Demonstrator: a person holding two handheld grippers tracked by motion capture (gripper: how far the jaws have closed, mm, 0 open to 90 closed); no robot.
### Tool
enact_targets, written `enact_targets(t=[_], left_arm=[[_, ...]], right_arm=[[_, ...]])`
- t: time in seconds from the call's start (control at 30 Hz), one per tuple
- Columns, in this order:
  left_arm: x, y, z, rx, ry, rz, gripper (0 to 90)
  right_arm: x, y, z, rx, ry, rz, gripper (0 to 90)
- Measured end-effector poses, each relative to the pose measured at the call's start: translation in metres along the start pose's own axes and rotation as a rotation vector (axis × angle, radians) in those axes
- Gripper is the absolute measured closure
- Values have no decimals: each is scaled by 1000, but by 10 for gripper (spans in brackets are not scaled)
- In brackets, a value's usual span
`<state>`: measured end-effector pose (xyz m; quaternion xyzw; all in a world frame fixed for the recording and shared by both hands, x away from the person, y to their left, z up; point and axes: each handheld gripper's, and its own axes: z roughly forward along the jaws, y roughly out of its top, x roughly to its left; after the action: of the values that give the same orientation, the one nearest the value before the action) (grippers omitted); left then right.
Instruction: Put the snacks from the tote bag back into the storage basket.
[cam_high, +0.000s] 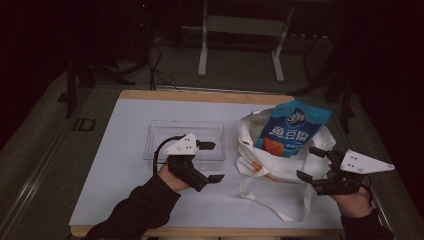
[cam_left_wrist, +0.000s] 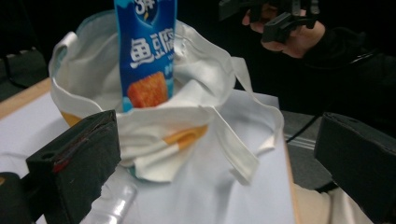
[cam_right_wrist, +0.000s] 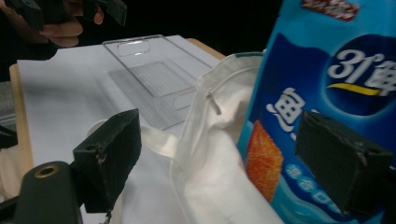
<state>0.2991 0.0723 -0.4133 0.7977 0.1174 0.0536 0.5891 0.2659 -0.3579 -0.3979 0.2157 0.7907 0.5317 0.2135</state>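
While the blue snack packet (cam_high: 292, 129) stands half inside the white tote bag (cam_high: 260, 160) at the right of the worktop (cam_high: 125, 195), I judge the job roughly midway: the packet is either going into the bag or coming out, and I cannot tell which. My right hand-held gripper (cam_high: 315, 162) sits just beside the bag's near right edge, jaws spread wide and empty; in its own view they straddle the packet's lower part without touching it. My left hand-held gripper (cam_high: 212, 161) hovers over the near wall of the clear plastic tray (cam_high: 160, 131), also wide open and holding nothing. That tray looks empty. Closing on the packet is what remains.
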Motion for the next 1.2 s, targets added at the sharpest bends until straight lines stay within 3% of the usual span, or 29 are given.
enact_targets(t=[0.43,0.83,1.0,1.2], left_arm=[[22,24,33,-4,-18,26,9],[43,40,88,50,-34,50,29],[53,45,101,51,-42,37,39],[62,48,112,52,-16,27,63]], right_arm=[[-27,1,-14,14,-65,4,184],[-53,-9,-17,39,-109,28,220],[-63,-13,-15,67,-128,29,240],[-77,-18,-12,79,-137,58,241]])
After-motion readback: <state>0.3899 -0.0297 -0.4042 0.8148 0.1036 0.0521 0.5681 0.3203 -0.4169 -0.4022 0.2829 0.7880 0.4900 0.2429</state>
